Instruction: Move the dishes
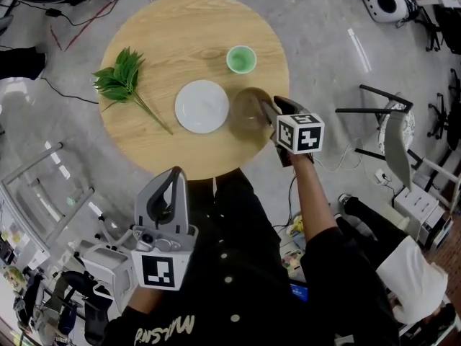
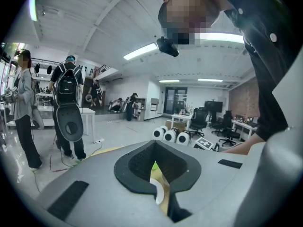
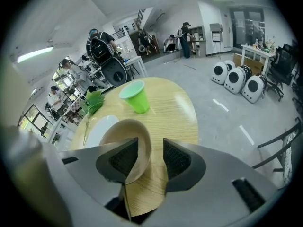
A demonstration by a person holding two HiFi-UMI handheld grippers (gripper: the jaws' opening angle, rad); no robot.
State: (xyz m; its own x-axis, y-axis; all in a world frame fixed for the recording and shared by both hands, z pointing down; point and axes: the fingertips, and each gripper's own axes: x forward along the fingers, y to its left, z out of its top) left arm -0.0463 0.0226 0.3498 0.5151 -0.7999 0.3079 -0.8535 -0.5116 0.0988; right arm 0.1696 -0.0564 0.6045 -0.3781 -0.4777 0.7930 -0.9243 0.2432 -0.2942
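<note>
On the round wooden table point(image 1: 180, 34) stand a green cup point(image 1: 241, 59), a white plate point(image 1: 202, 106) and, right of the plate, a tan bowl point(image 1: 248, 110). My right gripper point(image 1: 268, 107) reaches over the table's near right edge to that bowl. In the right gripper view the gripper point(image 3: 150, 148) is open: the left pad sits inside the bowl point(image 3: 124, 131), the right pad stands off outside the rim. The cup point(image 3: 135, 96) and plate point(image 3: 100, 126) lie beyond. My left gripper point(image 1: 175, 173) is shut and empty, held by my body off the table, also point(image 2: 154, 167).
A sprig of green leaves point(image 1: 122, 81) lies on the table's left side. A chair point(image 1: 392, 132) stands on the floor to the right, white round devices point(image 1: 385, 4) at the top right, a metal frame point(image 1: 43, 186) at the left. People stand in the background point(image 2: 68, 103).
</note>
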